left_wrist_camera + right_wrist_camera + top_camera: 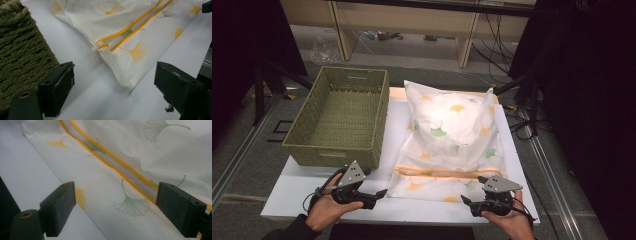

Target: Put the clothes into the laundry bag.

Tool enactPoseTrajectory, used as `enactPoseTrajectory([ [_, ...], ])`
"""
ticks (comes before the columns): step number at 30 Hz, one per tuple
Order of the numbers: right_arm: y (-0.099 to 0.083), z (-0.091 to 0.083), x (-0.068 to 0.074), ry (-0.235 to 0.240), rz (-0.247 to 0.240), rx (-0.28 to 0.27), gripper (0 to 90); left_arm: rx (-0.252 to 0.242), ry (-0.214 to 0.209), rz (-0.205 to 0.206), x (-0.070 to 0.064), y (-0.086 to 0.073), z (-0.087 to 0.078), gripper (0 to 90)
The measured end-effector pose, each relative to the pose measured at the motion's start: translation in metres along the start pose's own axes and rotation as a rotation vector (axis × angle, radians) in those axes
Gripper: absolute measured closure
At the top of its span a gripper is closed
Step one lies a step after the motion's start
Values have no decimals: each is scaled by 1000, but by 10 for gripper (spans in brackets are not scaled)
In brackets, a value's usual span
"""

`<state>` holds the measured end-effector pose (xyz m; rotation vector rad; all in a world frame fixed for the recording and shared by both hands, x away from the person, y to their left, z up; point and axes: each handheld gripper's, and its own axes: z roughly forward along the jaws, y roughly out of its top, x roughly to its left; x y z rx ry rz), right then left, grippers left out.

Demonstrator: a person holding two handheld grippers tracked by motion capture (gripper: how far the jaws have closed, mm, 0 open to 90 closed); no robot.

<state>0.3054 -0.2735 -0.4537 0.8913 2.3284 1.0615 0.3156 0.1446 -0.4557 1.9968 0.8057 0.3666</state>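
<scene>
Two grippers are held near the front edge of the tabletop (302, 192), jaws spread wide, nothing gripped. Left gripper (379, 193) is aimed at the front left corner of a pillowcase (452, 135), just short of it; between its jaws a white zipper pull (95, 47) is seen at the end of an orange zipper (130, 25). Right gripper (465, 201) is pointed at the front right corner, over the leaf-printed cloth. Pillowcase is laid on the right half, zipper toward the front. Woven basket (339, 115) is set at the back left.
</scene>
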Motion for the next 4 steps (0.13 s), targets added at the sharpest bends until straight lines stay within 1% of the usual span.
enactPoseTrajectory([
  [1,0,0,1,5,13,2,168,0,0,6,1,0,0,161],
  [3,0,-1,0,3,21,0,169,14,1,13,2,0,-1,161],
  [4,0,-1,0,2,20,-1,169,3,-1,-2,1,0,0,161],
])
